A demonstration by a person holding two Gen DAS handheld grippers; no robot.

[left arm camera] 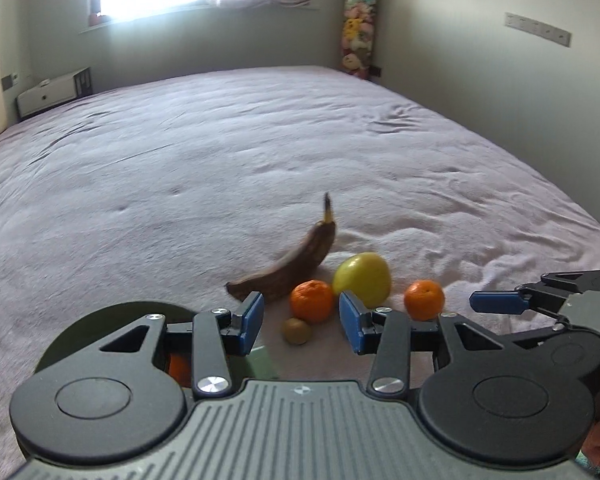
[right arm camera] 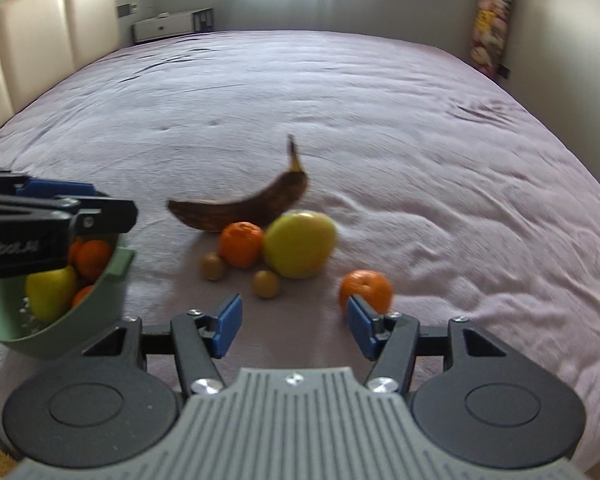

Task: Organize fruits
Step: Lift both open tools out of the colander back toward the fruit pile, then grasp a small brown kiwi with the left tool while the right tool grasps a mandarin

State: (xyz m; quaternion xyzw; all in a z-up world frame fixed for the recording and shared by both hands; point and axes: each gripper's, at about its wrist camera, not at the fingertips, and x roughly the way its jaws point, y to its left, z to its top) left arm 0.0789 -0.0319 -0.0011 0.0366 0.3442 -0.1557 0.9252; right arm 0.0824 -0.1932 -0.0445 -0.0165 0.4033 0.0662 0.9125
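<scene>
Right wrist view: right tongs (right arm camera: pixel 294 326) gape empty near 1 loose orange (right arm camera: pixel 366 290); left tongs (right arm camera: pixel 96 206) likewise released over the bowl (right arm camera: pixel 100 304). Soft bed (right arm camera: pixel 420 120) could let fruit roll when nudged.

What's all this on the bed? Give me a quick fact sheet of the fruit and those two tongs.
Surface: bed with wrinkled sheet
Loose fruit: brown banana, yellow apple, two oranges, two small brown fruits
Green bowl: already holds oranges and a yellow fruit
Left tongs: open, empty
Right tongs: open, empty
</scene>
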